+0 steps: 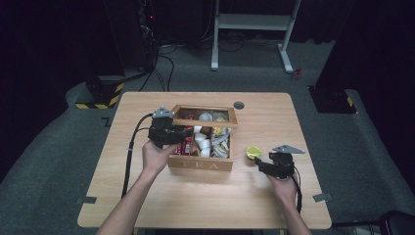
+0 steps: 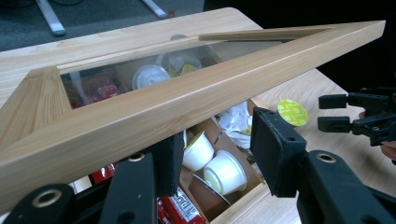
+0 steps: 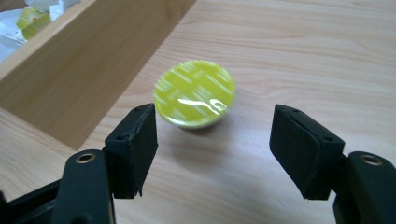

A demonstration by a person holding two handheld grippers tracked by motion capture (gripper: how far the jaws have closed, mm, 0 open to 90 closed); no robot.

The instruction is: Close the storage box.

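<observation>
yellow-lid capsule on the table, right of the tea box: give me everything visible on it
The capsule is a small round pod with a glossy yellow-green foil lid printed in a pale hatch pattern; a pale cup body shows under the rim. It sits lid up on the bare wooden table, just off the right wall of the tea box, apart from it. The right gripper points at it with open jaws short of it; the pads do not touch it.

Raised lid [image 2: 187,93] overhangs box [image 1: 201,164]; bare table [image 1: 244,196] beside capsule [image 3: 194,93].
</observation>
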